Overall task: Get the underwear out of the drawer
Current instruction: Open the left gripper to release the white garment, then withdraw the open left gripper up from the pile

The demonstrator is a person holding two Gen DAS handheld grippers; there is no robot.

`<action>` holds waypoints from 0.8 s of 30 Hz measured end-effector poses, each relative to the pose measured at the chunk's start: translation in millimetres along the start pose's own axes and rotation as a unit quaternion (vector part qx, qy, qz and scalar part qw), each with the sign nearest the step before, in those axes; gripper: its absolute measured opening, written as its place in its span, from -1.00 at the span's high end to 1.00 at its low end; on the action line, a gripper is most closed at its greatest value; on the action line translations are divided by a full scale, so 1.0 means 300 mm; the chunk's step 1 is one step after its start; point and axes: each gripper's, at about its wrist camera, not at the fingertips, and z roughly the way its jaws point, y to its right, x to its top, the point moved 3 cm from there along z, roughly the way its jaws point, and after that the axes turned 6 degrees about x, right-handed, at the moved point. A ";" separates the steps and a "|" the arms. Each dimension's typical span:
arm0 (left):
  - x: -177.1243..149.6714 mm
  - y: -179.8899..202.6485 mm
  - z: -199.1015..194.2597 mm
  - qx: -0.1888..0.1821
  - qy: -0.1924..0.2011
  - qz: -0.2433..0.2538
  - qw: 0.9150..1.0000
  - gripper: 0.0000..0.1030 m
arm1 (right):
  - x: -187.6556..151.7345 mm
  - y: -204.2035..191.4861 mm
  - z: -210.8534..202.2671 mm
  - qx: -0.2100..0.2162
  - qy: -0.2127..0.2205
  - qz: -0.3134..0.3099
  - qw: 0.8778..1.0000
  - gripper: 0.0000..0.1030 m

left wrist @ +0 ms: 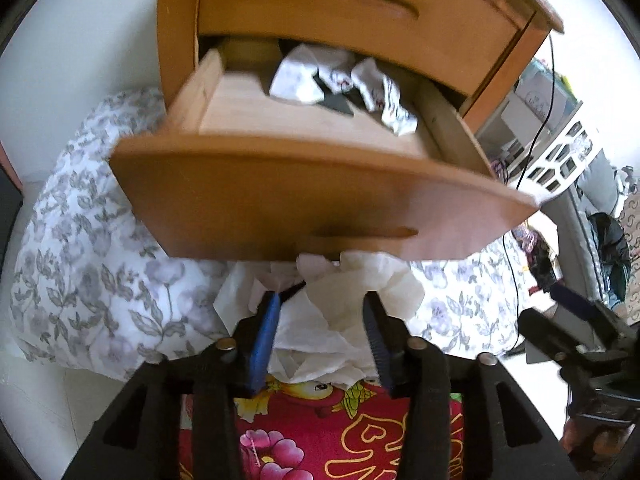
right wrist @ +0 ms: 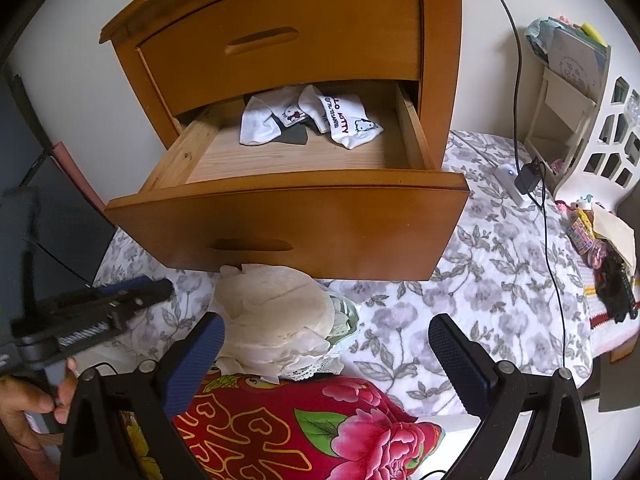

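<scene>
On the bedspread (left wrist: 100, 280), underwear (left wrist: 332, 320) lies between the open left claw (left wrist: 322, 304).

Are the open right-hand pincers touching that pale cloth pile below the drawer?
Apart. In the right wrist view, the right gripper has its jaws spread wide, and the pale cloth pile lies beyond them, with floral bedding visible between pile and right finger.

The lower drawer (right wrist: 280, 216) stands pulled out and open on top, so entry from above is free. The closed upper drawer (right wrist: 280, 44) overhangs its back edge, where white socks (right wrist: 320, 120) crowd the floor. The front half, toward the left wall, is bare wood. A cream garment pile (right wrist: 276, 320) blocks the way beneath the drawer front.
</scene>
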 end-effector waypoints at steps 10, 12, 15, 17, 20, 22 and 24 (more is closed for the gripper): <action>0.045 -0.066 -0.108 0.042 0.064 -0.024 0.997 -0.24 | -0.002 -0.003 -0.002 0.000 0.000 0.000 1.000 -1.00; 0.046 -0.075 -0.107 0.051 0.065 -0.028 0.996 -0.28 | -0.002 -0.003 -0.002 0.000 0.000 0.000 1.000 -1.00; 0.043 -0.089 -0.098 0.060 0.064 -0.031 0.996 -0.32 | -0.002 -0.002 -0.001 0.000 0.000 0.000 1.000 -1.00; 0.039 -0.089 -0.094 0.062 0.063 -0.032 0.996 -0.33 | -0.002 -0.002 -0.001 0.000 0.000 0.000 1.000 -1.00; 0.035 -0.087 -0.088 0.067 0.064 -0.032 0.995 -0.60 | -0.003 -0.006 0.001 0.000 -0.002 -0.001 1.000 -1.00; 0.034 -0.086 -0.087 0.073 0.068 -0.029 0.995 -0.70 | -0.003 -0.008 0.002 0.000 -0.002 -0.001 1.000 -1.00; 0.035 -0.086 -0.086 0.076 0.071 -0.027 0.994 -0.71 | -0.003 -0.010 0.007 0.000 -0.003 -0.001 1.000 -1.00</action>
